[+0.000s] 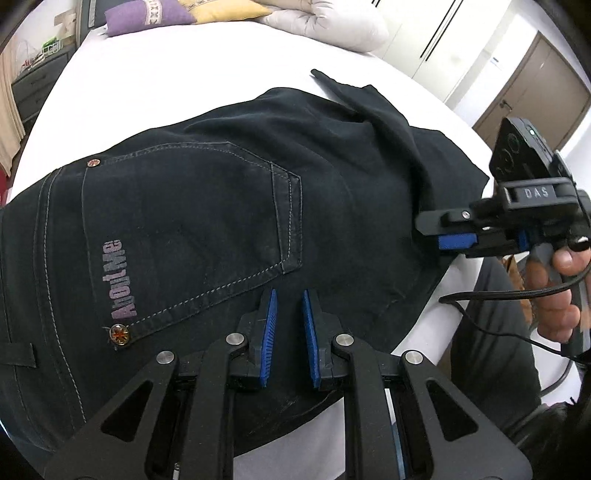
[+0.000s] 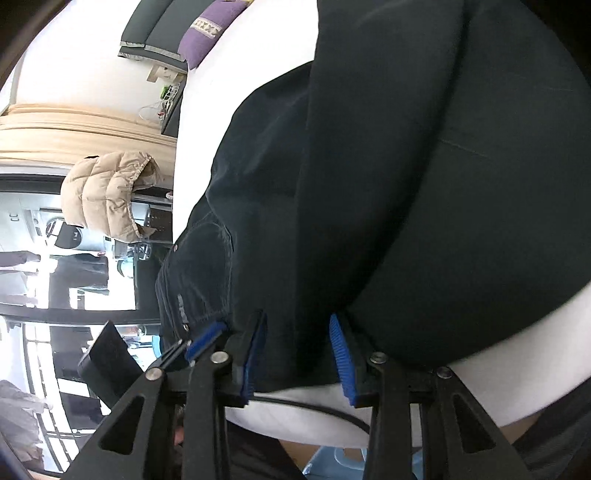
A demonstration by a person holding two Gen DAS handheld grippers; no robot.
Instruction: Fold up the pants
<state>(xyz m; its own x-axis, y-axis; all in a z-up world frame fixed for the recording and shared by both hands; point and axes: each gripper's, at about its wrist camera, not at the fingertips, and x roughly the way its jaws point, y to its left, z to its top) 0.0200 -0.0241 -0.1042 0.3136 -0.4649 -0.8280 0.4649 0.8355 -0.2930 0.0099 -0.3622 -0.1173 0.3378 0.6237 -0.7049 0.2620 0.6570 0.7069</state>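
Observation:
Black pants (image 1: 221,206) lie on a white bed (image 1: 166,85), back pocket with a purple logo facing up, a leg folded over the seat. My left gripper (image 1: 288,295) hovers just above the cloth near the pocket, jaws a little apart and empty. My right gripper (image 1: 424,230) shows at the right of the left wrist view, its fingers over the edge of the folded leg. In the right wrist view the right gripper (image 2: 297,321) stands with jaws apart around a fold of the pants (image 2: 369,184), cloth between the blue pads (image 2: 338,347).
Purple pillow (image 1: 147,18), yellow pillow and a bunched white duvet (image 1: 332,26) lie at the head of the bed. A door (image 1: 535,92) stands at the far right. A cable (image 1: 498,325) hangs from the right gripper. A beige jacket (image 2: 107,195) hangs in the room.

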